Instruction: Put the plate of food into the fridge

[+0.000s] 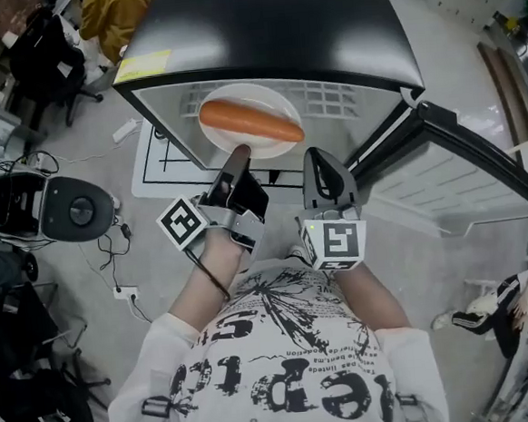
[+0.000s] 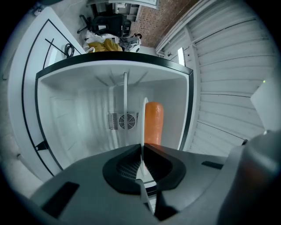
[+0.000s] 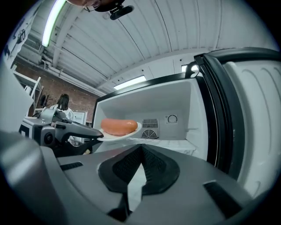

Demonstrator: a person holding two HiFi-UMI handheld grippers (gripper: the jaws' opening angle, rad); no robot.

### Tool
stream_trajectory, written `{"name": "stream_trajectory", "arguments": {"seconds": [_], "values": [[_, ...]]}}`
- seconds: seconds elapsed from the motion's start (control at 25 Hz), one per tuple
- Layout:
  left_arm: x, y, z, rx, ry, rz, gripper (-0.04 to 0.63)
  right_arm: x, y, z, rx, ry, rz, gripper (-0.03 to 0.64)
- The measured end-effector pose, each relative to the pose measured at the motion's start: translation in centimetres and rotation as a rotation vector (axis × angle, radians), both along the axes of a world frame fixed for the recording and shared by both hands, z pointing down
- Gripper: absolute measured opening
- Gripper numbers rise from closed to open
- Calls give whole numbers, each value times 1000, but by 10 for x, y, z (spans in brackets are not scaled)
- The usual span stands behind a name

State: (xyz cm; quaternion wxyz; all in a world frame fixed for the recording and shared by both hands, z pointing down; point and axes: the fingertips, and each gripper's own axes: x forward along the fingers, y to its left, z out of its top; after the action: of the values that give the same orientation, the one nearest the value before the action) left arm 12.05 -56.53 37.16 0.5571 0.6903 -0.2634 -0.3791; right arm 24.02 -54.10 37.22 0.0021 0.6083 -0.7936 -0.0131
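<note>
Grey workshop floor [image 1: 487,270] surrounds a small fridge [image 1: 268,32] whose door [image 1: 461,172] stands wide open on the person's right. At the mouth of its white compartment hangs the plate [image 1: 255,91] with a long orange sausage [image 1: 250,123] lying across it. The left gripper [image 1: 238,153] carries it, its fingers clamped on the plate's near rim. The right gripper [image 1: 319,158] is just beside it, fingers together and holding nothing. To do this step well, I judge, the plate must be kept level, since the round sausage could roll off. It should slide inward above the shelf [image 3: 175,141], clear of the side wall, and come down until its base sits flat. Only then should the fingers part and draw straight back. The right gripper looks well placed to swing the door shut afterwards.
</note>
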Motion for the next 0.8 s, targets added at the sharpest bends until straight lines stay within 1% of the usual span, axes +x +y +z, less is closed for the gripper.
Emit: {"name": "stream_trajectory", "arguments": {"seconds": [0.16, 0.36, 0.56, 0.8], "values": [[4, -10, 1, -27, 1, -38, 23, 0, -6, 5, -6, 1, -47, 1], [11, -27, 6, -57, -25, -62, 23, 5, -19, 9, -25, -17, -74, 1], [15, -35, 11, -101, 7, -86, 23, 5, -25, 18, -61, -44, -103, 1], [17, -43, 13, -112, 1, -112, 23, 7, -34, 26, -75, -48, -119, 0]]}}
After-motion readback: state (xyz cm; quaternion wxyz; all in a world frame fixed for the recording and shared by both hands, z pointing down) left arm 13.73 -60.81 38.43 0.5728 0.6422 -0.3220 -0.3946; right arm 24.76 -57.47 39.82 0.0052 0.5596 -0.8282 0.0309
